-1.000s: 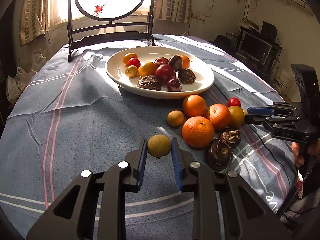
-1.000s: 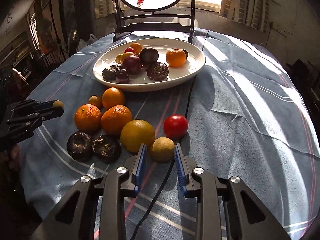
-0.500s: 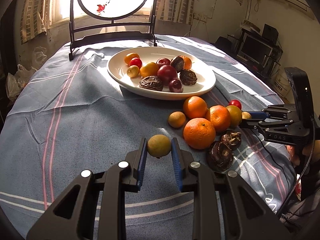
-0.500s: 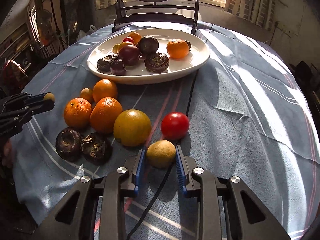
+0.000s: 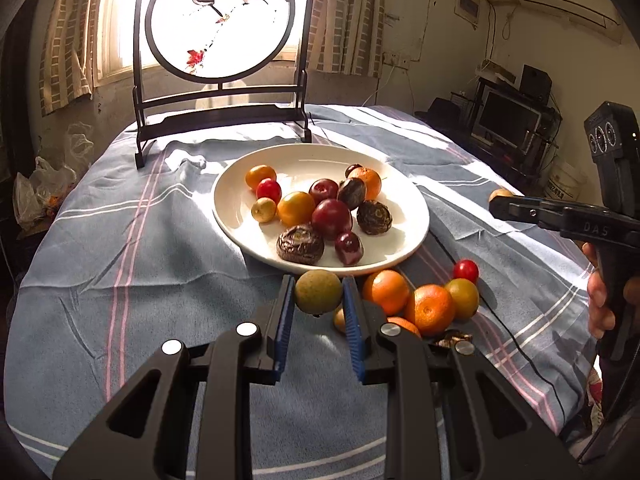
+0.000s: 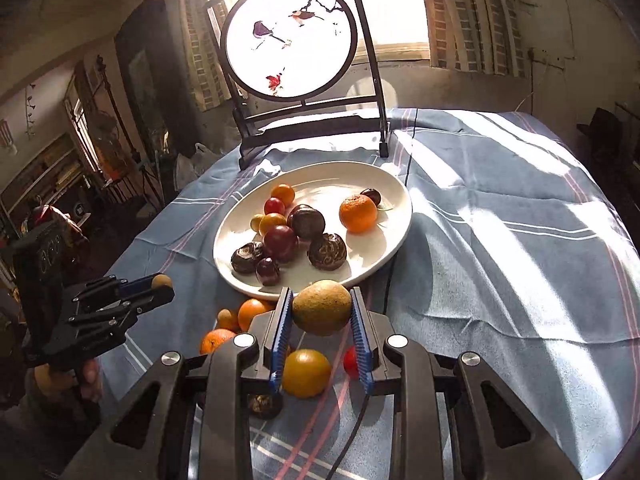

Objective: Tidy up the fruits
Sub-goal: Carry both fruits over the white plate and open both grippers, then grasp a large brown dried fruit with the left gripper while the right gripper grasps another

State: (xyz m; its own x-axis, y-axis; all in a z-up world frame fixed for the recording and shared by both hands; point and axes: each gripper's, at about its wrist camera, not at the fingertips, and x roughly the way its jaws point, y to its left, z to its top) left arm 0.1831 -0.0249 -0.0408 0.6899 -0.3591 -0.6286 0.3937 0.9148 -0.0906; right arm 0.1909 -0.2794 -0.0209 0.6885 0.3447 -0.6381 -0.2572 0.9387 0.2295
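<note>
Above the glossy white plate (image 5: 416, 216), both grippers' ribbed blue jaws pinch round, matte tan fruits (image 5: 318, 291) (image 6: 322, 307)

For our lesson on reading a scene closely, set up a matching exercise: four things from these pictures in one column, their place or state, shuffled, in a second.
Column A
1. left gripper
2. right gripper
3. white plate
4. cherry tomato

Column B
a. holds many fruits, on the tablecloth
b. shut on the larger brownish-yellow fruit
c. lies on the cloth, off the plate, beside the oranges
d. shut on the small round yellow-green fruit

Pairs: 1-d, 2-b, 3-a, 4-c
</note>
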